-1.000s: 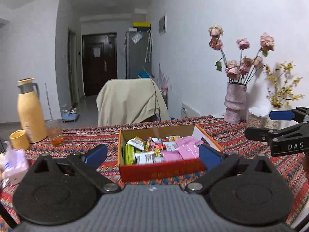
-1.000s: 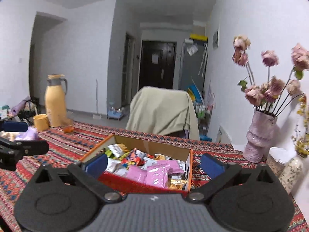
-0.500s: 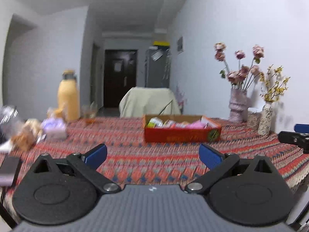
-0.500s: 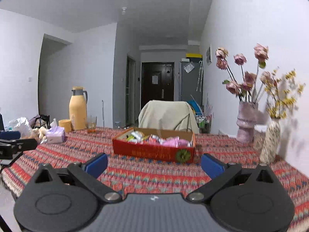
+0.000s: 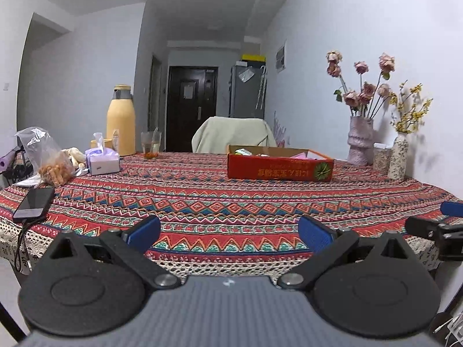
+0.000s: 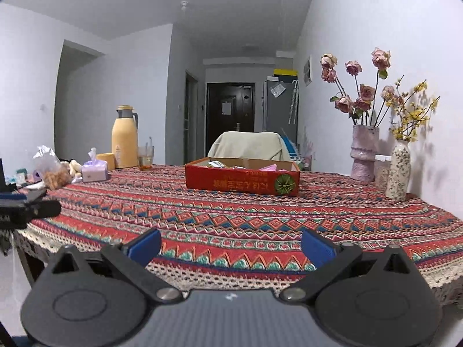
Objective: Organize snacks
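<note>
- red cardboard box (image 6: 242, 180) of snacks (image 6: 220, 164) sits mid-table on the patterned cloth (image 6: 231, 214), well apart from both tools.
- left gripper (image 5: 229, 230) and right gripper (image 6: 231, 245) hover at the table's near edge, jaws apart and empty, likely because nothing loose is within reach.

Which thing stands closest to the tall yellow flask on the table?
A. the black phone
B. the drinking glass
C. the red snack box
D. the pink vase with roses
B. In the left wrist view the drinking glass stands right beside the yellow flask, while the red snack box, the pink vase and the black phone all sit clearly farther off on the table.
</note>
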Demonstrator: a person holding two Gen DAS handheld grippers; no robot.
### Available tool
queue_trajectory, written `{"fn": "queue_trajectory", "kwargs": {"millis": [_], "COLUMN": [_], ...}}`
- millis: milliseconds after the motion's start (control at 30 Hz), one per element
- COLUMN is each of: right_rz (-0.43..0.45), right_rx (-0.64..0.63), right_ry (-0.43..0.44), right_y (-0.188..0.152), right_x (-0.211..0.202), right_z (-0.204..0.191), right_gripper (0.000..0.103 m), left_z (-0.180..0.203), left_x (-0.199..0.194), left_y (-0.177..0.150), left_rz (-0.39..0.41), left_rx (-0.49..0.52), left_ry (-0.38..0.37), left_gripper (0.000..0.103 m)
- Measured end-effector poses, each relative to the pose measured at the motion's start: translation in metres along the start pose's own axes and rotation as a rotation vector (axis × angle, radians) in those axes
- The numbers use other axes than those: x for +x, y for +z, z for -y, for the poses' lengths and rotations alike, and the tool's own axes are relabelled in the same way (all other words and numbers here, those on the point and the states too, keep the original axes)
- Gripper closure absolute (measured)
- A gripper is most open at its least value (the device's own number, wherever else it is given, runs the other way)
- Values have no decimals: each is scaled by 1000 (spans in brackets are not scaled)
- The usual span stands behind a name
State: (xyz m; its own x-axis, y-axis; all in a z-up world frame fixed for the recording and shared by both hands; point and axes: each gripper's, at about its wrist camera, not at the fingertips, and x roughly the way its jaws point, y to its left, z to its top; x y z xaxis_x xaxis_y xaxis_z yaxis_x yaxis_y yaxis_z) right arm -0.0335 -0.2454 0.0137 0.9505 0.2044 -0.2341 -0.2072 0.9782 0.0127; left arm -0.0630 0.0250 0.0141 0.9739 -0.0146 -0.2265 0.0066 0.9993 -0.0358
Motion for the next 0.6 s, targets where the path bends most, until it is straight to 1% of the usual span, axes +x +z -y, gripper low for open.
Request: {"fn": "queue_trajectory", "kwargs": {"millis": [167, 367, 600], "right_rz": [22, 36, 51], "right_rx": [15, 30, 30], "right_ry": [-15, -35, -40], "right_y": [-6, -9, -4], "right_x": [-13, -20, -23], "right_z": [-3, -1, -2], "right_gripper": [0, 0, 0], "left_z": [8, 15, 13], "left_x": [-7, -14, -19], "left_y": [-4, -3, 2], "left_rz": [6, 36, 57], "left_rx": [12, 34, 11], "left_ry": [-14, -35, -43], "left_gripper": [0, 0, 0]}}
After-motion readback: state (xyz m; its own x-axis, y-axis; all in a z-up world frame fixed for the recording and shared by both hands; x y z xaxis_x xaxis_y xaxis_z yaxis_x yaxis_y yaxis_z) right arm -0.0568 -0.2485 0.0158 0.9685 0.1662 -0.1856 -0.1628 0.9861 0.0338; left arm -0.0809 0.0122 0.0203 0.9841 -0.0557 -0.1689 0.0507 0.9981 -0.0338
